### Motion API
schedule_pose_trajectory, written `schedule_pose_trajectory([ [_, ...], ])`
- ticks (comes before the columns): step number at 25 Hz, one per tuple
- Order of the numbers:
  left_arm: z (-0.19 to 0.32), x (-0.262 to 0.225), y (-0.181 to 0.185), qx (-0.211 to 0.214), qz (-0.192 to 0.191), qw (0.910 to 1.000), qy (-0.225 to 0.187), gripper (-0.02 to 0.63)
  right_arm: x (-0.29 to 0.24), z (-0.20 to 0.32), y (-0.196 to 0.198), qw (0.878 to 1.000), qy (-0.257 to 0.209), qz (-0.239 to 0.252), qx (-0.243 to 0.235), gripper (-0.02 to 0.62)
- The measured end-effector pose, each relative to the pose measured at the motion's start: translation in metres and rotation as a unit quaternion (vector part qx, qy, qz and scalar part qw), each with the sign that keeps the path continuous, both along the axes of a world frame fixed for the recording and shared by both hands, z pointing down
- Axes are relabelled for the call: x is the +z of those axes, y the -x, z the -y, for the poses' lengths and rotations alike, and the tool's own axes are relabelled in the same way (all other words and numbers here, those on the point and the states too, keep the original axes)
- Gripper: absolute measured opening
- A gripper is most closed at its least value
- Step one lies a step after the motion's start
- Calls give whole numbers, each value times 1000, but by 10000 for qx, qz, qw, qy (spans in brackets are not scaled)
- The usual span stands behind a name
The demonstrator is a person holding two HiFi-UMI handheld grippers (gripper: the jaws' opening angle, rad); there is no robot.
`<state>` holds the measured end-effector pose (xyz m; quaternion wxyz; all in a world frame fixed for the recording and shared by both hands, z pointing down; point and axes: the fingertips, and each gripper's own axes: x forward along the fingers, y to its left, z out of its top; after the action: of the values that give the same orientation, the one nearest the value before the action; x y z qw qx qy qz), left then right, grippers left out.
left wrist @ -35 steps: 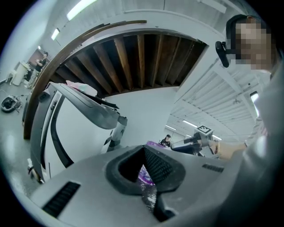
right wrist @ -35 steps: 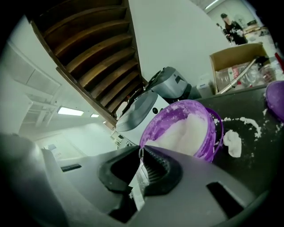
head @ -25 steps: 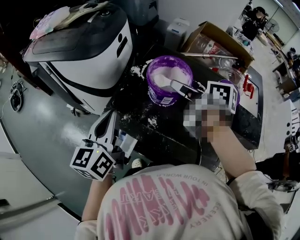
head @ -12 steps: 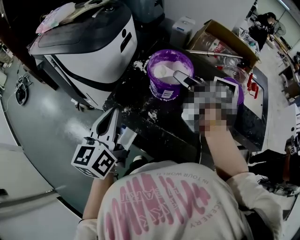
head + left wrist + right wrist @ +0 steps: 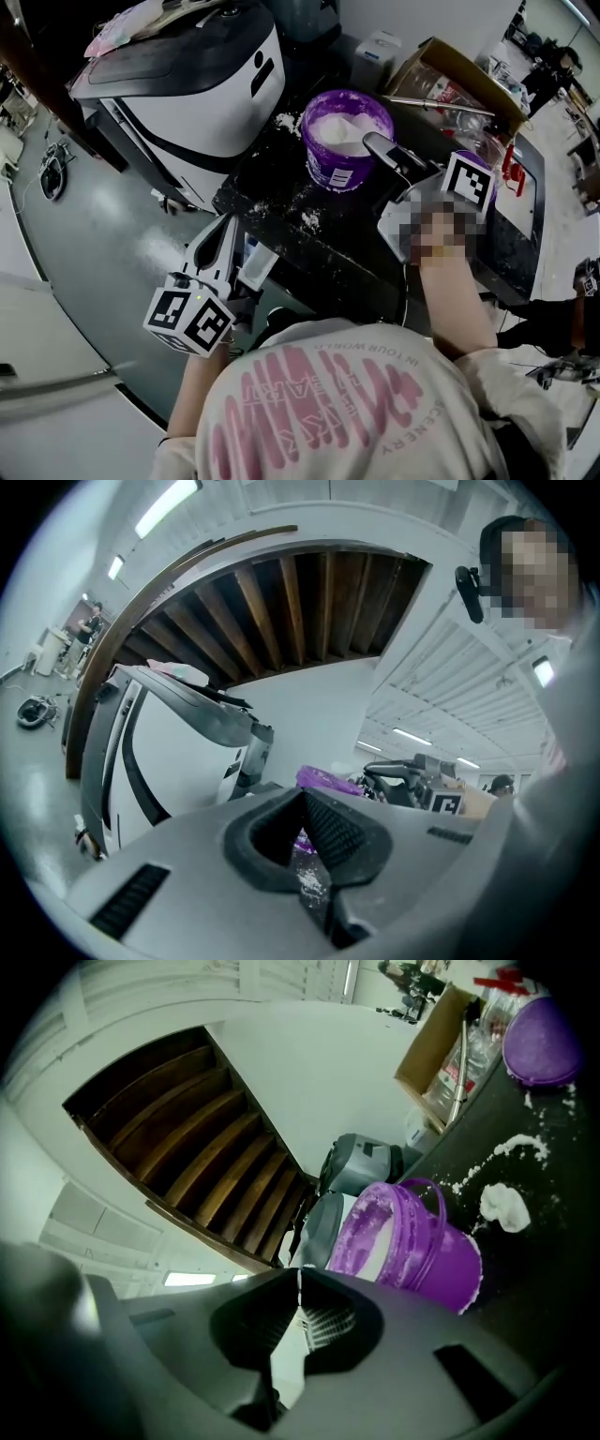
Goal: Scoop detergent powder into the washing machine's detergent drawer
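A purple bucket (image 5: 339, 171) of white detergent powder (image 5: 349, 131) stands on the black table (image 5: 319, 253), next to the white washing machine (image 5: 197, 89). My right gripper (image 5: 373, 142) points level at the bucket's right rim. Its jaws are shut on a thin white strip, which looks like the scoop's handle (image 5: 286, 1372). The scoop's bowl is hidden. The right gripper view shows the bucket (image 5: 427, 1255) just beyond the jaws (image 5: 300, 1283). My left gripper (image 5: 228, 225) hovers at the table's near left corner, shut and empty. The left gripper view has the bucket (image 5: 323, 780) past its jaws (image 5: 305, 797).
Spilled powder lies around the bucket (image 5: 289, 122) and in a clump on the table (image 5: 506, 1206). A cardboard box (image 5: 450, 75) stands behind the bucket. A purple lid (image 5: 539, 1040) rests at the table's far end. Grey floor (image 5: 103, 244) lies left of the table.
My right gripper has drawn back from over the powder to the bucket's right rim and rolled, so its marker cube now sits tilted. The left gripper has barely shifted.
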<state>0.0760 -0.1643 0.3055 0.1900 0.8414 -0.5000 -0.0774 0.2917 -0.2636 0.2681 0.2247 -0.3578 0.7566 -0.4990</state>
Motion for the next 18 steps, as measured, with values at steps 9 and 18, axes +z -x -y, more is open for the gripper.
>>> schedule_pose_trajectory([
  [9,-6,-8,2,-6,-14,10000,-87,2,-3,-23,11,9993,-96,144,-334,5],
  [18,-10,5,20,69,216,9997,41,2,4,-36,32,9991,-58,108,-414,5],
])
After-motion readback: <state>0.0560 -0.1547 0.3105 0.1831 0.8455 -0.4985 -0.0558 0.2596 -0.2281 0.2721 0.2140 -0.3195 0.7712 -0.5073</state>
